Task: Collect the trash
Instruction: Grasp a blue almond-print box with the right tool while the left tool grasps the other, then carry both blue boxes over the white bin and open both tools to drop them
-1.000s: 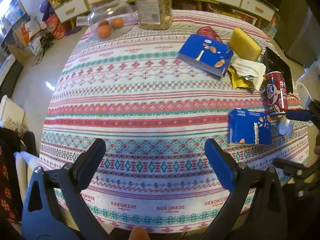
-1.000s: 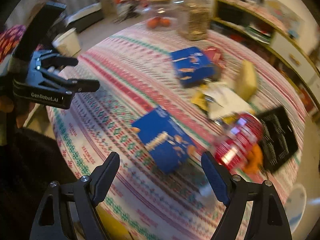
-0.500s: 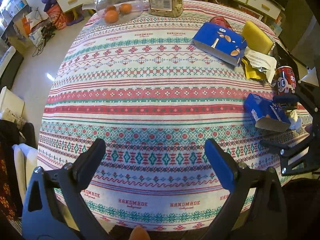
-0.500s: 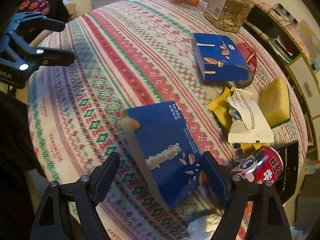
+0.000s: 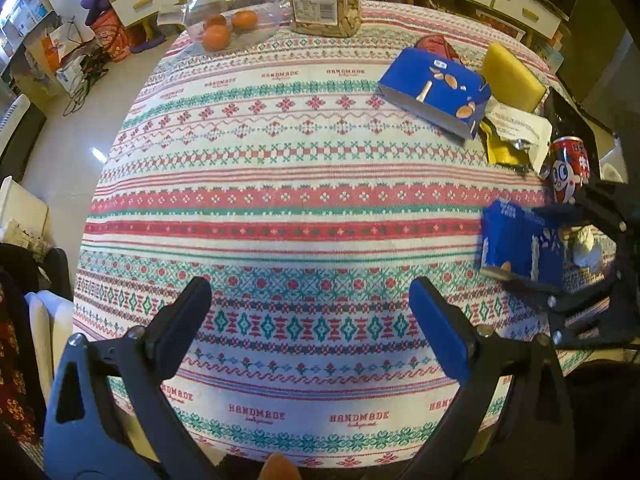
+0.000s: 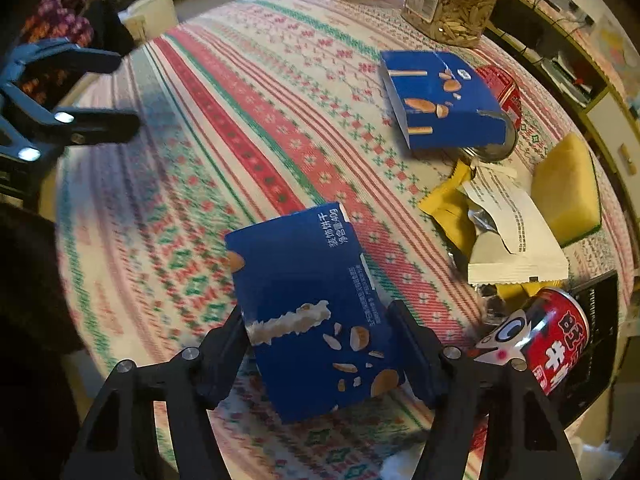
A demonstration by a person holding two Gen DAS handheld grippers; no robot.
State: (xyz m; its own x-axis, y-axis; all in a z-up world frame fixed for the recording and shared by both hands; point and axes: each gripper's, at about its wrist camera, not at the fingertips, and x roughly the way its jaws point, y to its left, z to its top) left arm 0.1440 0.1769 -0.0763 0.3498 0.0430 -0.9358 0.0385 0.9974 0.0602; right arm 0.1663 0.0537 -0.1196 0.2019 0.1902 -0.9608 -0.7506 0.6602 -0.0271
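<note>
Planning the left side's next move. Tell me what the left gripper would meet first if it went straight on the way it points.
Most likely the bare patterned tablecloth: nothing lies between the open left gripper and the cloth, though depth is unclear.

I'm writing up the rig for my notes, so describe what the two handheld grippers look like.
Both are black, skeleton-like frames with triangular cut-outs and silver pivot screws. The left gripper has two long tapering fingers; the right-hand one carries a bright blue pad, the other looks dark. The right gripper is the same black build, its pads dark here. No cables, sleeves or lettering show.
</note>
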